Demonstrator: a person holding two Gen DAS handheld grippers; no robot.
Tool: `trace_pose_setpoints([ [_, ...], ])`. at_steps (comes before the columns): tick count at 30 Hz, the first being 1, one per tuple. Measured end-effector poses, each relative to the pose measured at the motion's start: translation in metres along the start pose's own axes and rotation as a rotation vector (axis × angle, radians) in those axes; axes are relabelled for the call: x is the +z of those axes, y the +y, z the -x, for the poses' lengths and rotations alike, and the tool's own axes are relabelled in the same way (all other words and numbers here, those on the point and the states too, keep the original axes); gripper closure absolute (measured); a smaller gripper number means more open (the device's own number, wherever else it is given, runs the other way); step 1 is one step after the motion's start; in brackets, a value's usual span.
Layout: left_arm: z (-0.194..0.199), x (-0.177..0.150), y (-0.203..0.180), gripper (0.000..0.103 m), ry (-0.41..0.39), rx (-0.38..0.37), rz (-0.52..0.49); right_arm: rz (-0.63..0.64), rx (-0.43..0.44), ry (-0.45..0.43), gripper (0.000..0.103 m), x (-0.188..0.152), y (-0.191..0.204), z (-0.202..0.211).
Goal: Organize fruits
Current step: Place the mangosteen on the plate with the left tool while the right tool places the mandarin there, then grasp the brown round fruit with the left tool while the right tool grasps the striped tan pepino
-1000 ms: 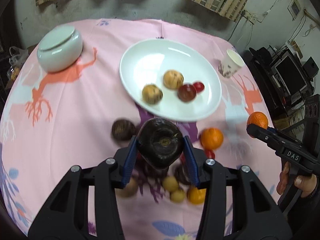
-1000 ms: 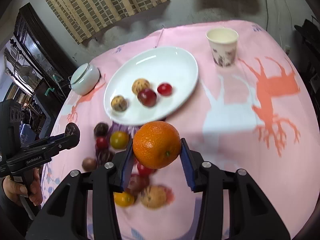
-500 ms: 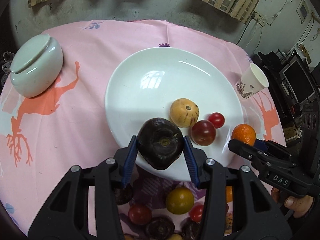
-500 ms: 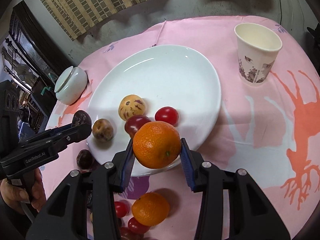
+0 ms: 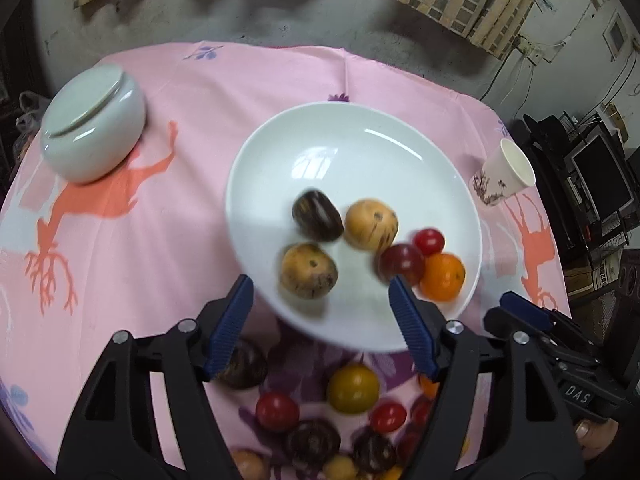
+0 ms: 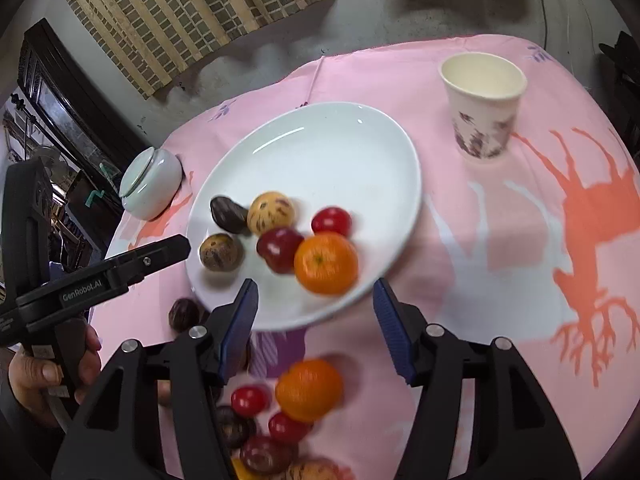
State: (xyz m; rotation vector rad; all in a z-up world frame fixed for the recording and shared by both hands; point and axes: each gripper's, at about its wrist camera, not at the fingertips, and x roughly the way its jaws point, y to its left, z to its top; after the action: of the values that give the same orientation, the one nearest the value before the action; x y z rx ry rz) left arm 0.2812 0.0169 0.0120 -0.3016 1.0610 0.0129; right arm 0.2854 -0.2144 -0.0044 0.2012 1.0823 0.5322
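Both claws opening over the white plate (image 5: 280,152), nothing between either pair of jaws. Left claw (image 5: 320,312) sits at the plate's near rim; the dark fruit (image 5: 317,216) lies on the plate beside the tan speckled fruit (image 5: 371,224). Right claw (image 6: 316,320) is likewise at the rim, the orange (image 6: 326,263) on the plate against the red plum (image 6: 279,249). Both dropped fruits look blurred, probably not settled yet. To do this well: keep jaws wide, lift straight up clear of the rim, avoid nudging the plate. Loose pile (image 5: 352,388) on the bench (image 5: 160,240) near the plate's front edge is next; take outer pieces first.
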Motion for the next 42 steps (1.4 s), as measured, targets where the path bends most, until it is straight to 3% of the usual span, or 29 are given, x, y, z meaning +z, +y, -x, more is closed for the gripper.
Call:
trace_pose_setpoints([
  [11,0.038,-0.097,0.028,0.02,0.082,0.049,0.065,-0.039,-0.033,0.112,0.042,-0.095,-0.006,0.036],
  [14,0.045,-0.122,0.034,0.017,0.098,0.091,0.059,-0.055,-0.03,0.139,0.036,-0.113,-0.005,0.042],
  [18,0.049,-0.149,0.046,0.017,0.132,0.113,0.067,-0.088,-0.012,0.148,0.035,-0.131,-0.003,0.053],
  [24,0.05,-0.159,0.051,0.017,0.091,0.215,0.022,-0.129,-0.023,0.176,0.035,-0.147,0.002,0.062],
  [31,0.033,-0.151,0.044,0.019,0.116,0.218,-0.035,-0.144,-0.034,0.167,0.035,-0.158,-0.006,0.072],
  [33,0.024,-0.148,0.043,0.027,0.133,0.212,-0.045,-0.15,-0.059,0.16,0.035,-0.16,-0.009,0.072],
  [34,0.018,-0.147,0.042,0.038,0.147,0.202,-0.049,-0.148,-0.074,0.157,0.035,-0.161,-0.01,0.072],
  [35,0.012,-0.145,0.041,0.055,0.167,0.186,-0.05,-0.143,-0.085,0.153,0.035,-0.161,-0.011,0.072],
  [38,0.007,-0.142,0.04,0.063,0.17,0.168,-0.05,-0.137,-0.082,0.158,0.035,-0.157,-0.011,0.07],
  [42,0.011,-0.143,0.039,0.065,0.165,0.133,-0.023,-0.096,-0.066,0.162,0.035,-0.15,-0.004,0.063],
])
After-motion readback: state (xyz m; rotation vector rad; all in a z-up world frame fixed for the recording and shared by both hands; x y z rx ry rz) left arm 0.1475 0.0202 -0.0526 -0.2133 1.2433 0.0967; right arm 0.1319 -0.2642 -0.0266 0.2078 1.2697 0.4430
